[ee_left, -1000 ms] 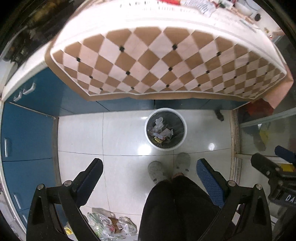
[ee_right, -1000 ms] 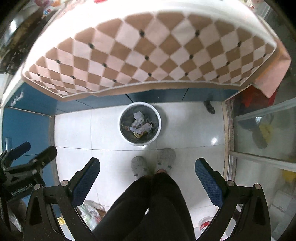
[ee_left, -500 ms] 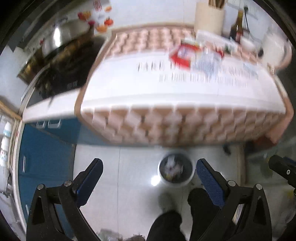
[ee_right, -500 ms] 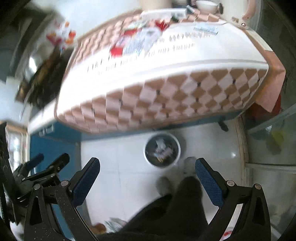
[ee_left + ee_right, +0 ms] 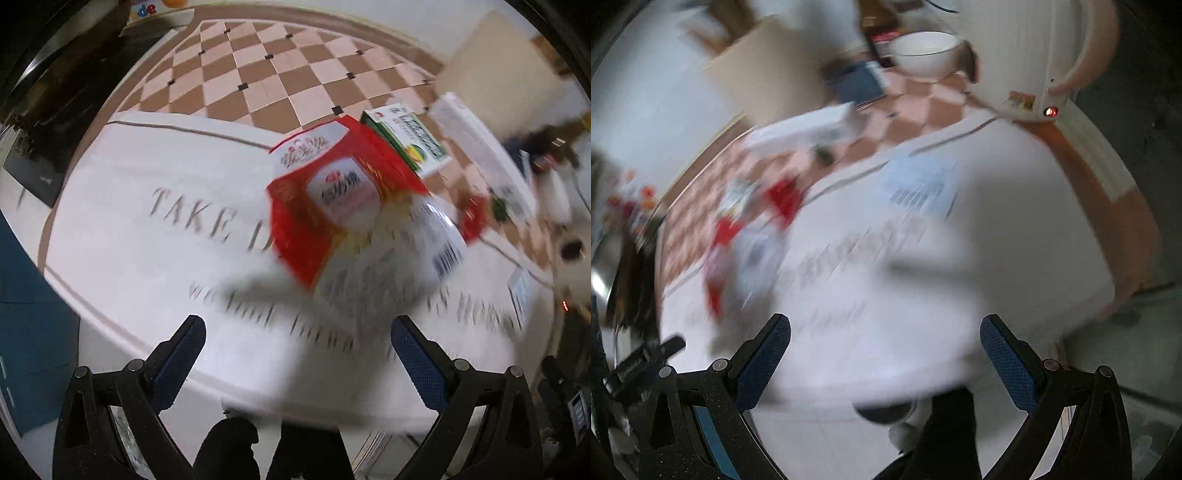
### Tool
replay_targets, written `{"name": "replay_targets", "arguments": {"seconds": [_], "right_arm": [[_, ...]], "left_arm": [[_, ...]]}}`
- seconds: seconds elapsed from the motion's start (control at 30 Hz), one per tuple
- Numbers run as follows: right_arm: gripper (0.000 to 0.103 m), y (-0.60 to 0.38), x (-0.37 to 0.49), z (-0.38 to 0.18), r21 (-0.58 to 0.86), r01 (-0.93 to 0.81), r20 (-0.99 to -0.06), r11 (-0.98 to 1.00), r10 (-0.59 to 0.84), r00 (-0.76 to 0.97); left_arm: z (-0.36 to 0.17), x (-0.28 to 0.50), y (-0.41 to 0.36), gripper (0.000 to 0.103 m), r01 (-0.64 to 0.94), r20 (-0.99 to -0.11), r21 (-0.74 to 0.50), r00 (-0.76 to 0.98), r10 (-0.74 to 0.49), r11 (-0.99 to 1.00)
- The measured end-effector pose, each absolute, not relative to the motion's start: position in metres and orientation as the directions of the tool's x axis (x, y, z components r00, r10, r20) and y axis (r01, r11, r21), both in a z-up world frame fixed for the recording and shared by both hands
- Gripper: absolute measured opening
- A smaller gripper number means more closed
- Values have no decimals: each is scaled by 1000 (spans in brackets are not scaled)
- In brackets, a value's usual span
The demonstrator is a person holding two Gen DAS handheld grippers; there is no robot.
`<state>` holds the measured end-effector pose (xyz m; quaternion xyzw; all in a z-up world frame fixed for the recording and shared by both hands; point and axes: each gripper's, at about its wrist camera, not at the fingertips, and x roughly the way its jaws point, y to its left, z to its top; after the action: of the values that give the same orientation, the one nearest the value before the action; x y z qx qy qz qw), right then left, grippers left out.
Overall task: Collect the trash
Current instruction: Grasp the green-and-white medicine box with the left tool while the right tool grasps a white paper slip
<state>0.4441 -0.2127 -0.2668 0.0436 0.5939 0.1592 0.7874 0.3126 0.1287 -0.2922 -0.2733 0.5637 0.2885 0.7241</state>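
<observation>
A red and white snack wrapper point(image 5: 332, 199) lies on the table's white cloth point(image 5: 147, 266), with a crumpled white printed wrapper point(image 5: 399, 269) against its near side. My left gripper point(image 5: 297, 343) is open and empty, just short of that white wrapper. A green and white box point(image 5: 410, 140) lies behind the red wrapper. In the blurred right wrist view the red wrapper point(image 5: 720, 243) is at the left and a pale blue printed paper point(image 5: 923, 184) lies mid-table. My right gripper point(image 5: 884, 339) is open and empty above the table's near edge. The bin's rim point(image 5: 886, 415) peeks out below the table.
A white bowl point(image 5: 925, 53) and a white kettle with a red light point(image 5: 1052, 55) stand at the table's far right. A beige container point(image 5: 498, 62) stands at the back. Blue cabinets point(image 5: 22, 295) are on the left. My legs point(image 5: 258, 454) are below the table edge.
Both grippers have swung up from the floor and bin to the tabletop and moved in close to the wrappers. Both stay open.
</observation>
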Motion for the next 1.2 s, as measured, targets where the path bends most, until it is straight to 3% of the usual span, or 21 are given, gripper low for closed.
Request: {"name": "replay_targets", "arguments": {"seconds": [0.13,0.27,0.37,0.43,0.5,0.53,0.6,0.63,0.67,0.77,1.0,1.2], "right_arm": [[103,-207,525,-307,218,-165,-946,962,249,206],[103,-185,564,-340,199,-175,-956,964,230,181],[94,-163,572,-343,88,-225,-949,970,150,276],[73,-150,576,-341,18,-250,-935,968,105,338],[7,-148,582,-335,0,-253,-918,967,100,385],[0,-151,590,-334,28,-246,-919,969,122,375],[0,-160,607,-333,92,-225,-922,970,168,350],[0,-163,612,-333,97,-221,-922,970,172,348],[0,-165,616,-333,102,-219,-921,970,176,348],[0,-175,623,-335,125,-206,-919,971,192,344],[0,-193,629,-330,213,-175,-907,961,261,329],[0,-209,610,-289,395,-177,-823,901,433,369]], "left_arm": [[-299,358,135,102,-724,-972,19,147,181,690],[-297,401,147,102,-743,-975,-16,158,153,669],[-296,444,154,102,-745,-978,-71,184,101,663],[-301,467,160,102,-745,-981,-87,181,74,661],[-312,492,168,102,-748,-987,-82,151,49,658],[-320,503,172,102,-753,-991,-80,129,28,653],[-332,515,179,102,-763,-995,-74,99,3,642],[-338,518,182,95,-766,-996,-73,92,-3,638],[-341,519,184,80,-772,-996,-65,86,3,632],[-339,520,182,75,-757,-993,-36,101,63,652],[-303,506,153,71,-668,-959,70,159,234,741],[-240,477,129,71,-621,-887,116,287,362,775]]}}
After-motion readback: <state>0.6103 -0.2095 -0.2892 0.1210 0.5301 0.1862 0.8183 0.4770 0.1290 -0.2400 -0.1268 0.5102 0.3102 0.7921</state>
